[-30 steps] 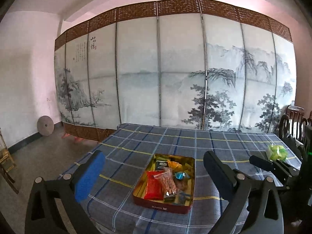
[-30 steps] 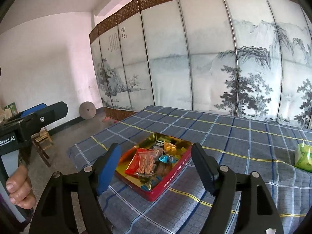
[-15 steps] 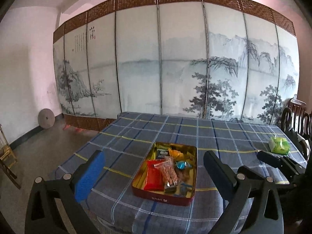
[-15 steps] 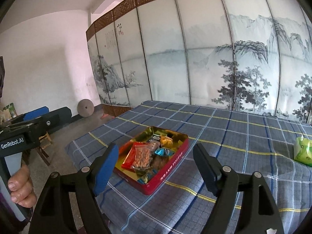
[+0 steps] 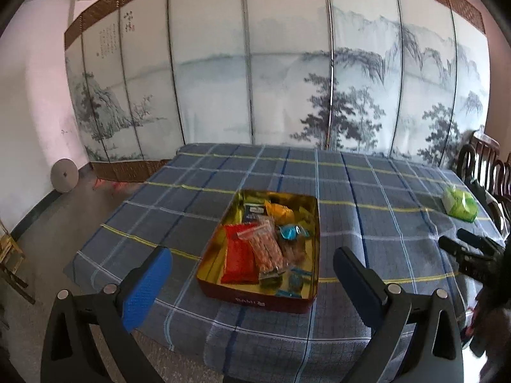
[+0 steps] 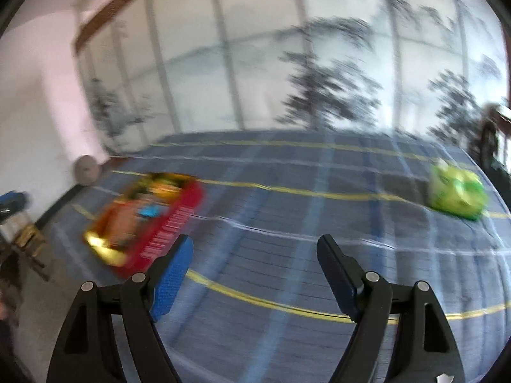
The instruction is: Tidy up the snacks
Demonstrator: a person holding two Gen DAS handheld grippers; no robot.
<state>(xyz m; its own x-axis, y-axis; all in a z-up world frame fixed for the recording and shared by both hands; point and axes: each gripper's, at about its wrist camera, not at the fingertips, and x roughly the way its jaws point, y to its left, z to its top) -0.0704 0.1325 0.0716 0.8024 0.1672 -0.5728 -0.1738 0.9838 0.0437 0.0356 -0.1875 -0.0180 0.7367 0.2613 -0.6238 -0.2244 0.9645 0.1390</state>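
Right wrist: right gripper (image 6: 255, 257) agape, empty.

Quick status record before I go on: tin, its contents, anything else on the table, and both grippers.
tin: red tin, gold inside, open, on the checked tablecloth
contents: red packet, clear bag of orange snacks, yellow packet, blue wrappers
elsewhere: green bag near the table's far right edge
left gripper: open, empty, facing the tin
right gripper: open, empty, over bare cloth; view blurred
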